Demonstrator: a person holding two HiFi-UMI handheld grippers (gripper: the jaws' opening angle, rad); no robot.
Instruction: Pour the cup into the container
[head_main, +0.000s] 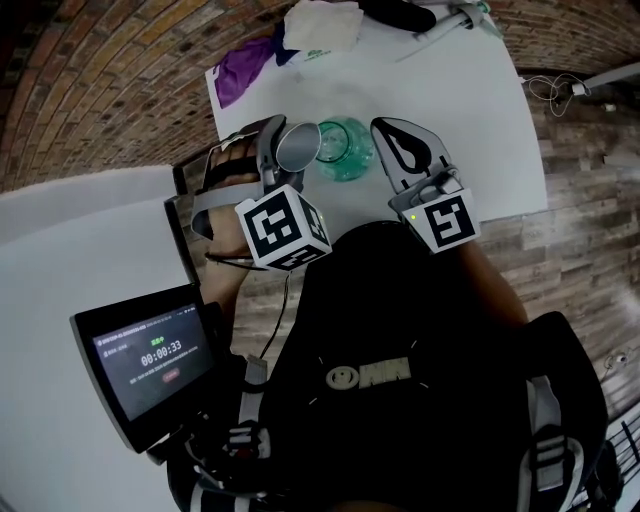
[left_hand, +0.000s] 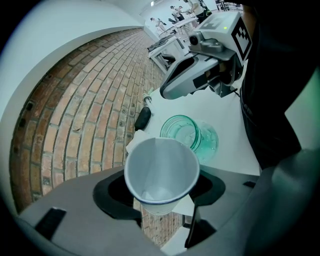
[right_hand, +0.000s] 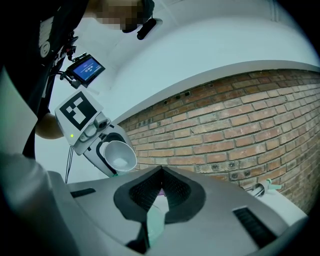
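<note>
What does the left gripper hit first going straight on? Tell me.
Likely the green glass container, just beyond the paper cup that the left gripper holds; past it, the white table. Depth is unclear.

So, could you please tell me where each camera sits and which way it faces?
Head view: on the head, steeply down at white table, translucent green container, left gripper, right gripper; dark torso shows.
Left gripper view: on left gripper, along jaws clamping white paper cup, container beyond.
Right gripper view: on right gripper, level toward red brick wall, jaws shut.
Shared: all three show the cup.
</note>
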